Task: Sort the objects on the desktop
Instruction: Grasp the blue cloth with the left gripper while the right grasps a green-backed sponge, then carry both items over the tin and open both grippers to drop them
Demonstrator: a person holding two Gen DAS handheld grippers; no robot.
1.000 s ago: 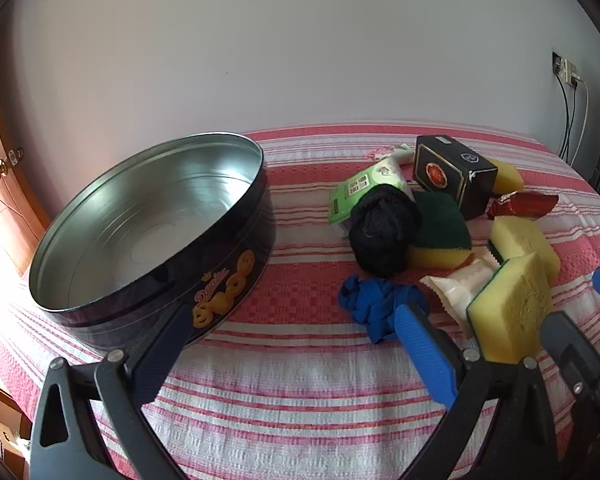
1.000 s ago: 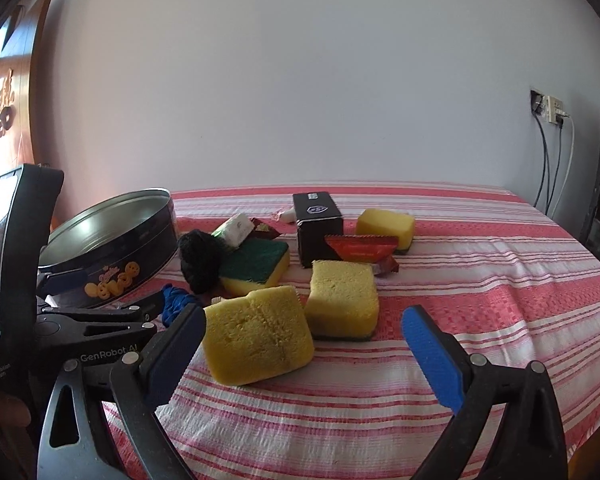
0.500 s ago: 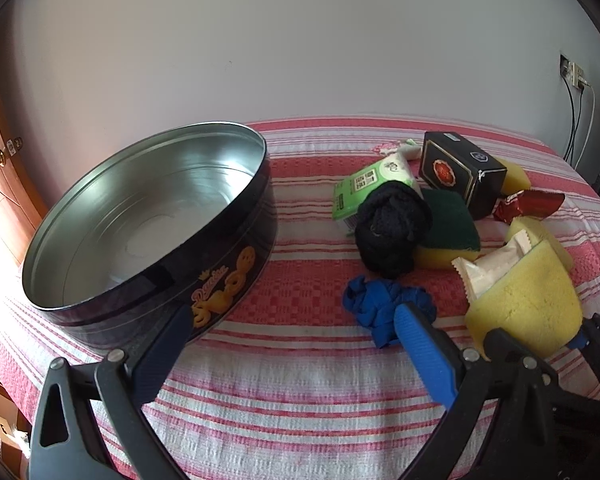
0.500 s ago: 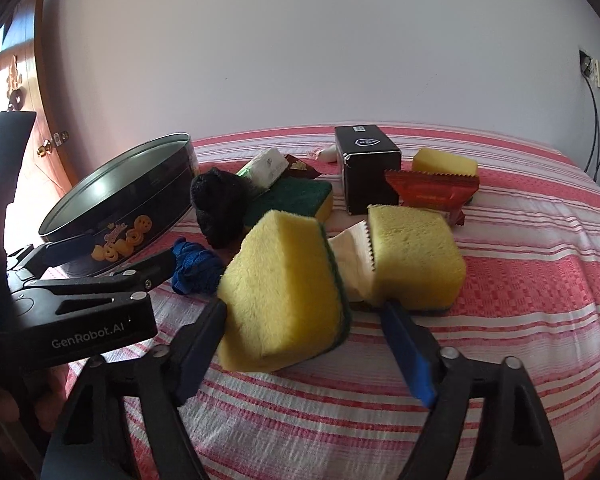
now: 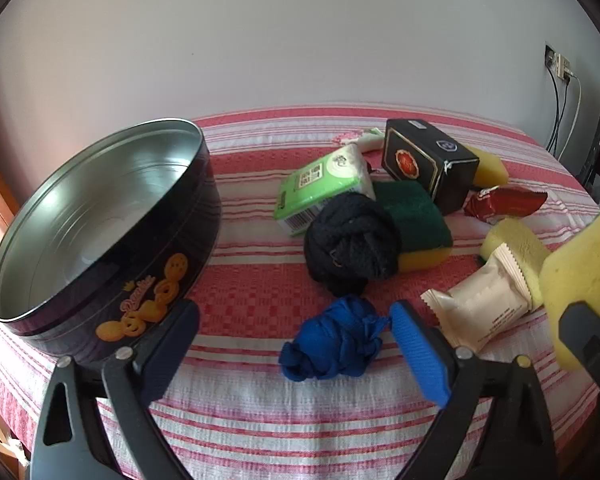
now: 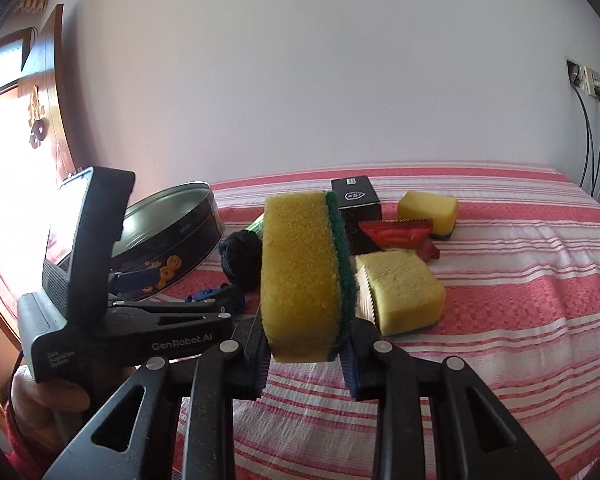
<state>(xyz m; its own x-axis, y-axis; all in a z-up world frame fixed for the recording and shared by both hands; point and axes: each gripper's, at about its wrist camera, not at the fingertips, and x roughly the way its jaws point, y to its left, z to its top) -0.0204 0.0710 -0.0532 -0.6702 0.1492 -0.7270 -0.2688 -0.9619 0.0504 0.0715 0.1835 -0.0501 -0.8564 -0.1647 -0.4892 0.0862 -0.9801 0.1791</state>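
My right gripper (image 6: 304, 364) is closing its jaws on a yellow sponge with a green scouring side (image 6: 300, 276). The pads press its lower end, and it stands upright, lifted above the striped tablecloth (image 6: 500, 320). That sponge (image 5: 584, 272) also shows at the right edge of the left wrist view. A crumpled blue cloth (image 5: 332, 350) lies between the jaws of my left gripper (image 5: 296, 348), which are closing but still apart from it. The dark cookie tin (image 5: 196, 240) stands empty at the left.
Behind the blue cloth lie a black cloth ball (image 5: 350, 240), a green tissue pack (image 5: 320, 184), a green-topped sponge (image 5: 414, 216), a black box (image 5: 428, 160), a red wrapper (image 5: 504, 200), a cream packet (image 5: 484, 308) and two yellow sponges (image 6: 400, 292). Cables (image 6: 592, 140) hang on the right wall.
The right gripper's jaws have shut on the yellow sponge and raised it off the table. The left gripper has come closer to the blue cloth and its jaws have narrowed a little.
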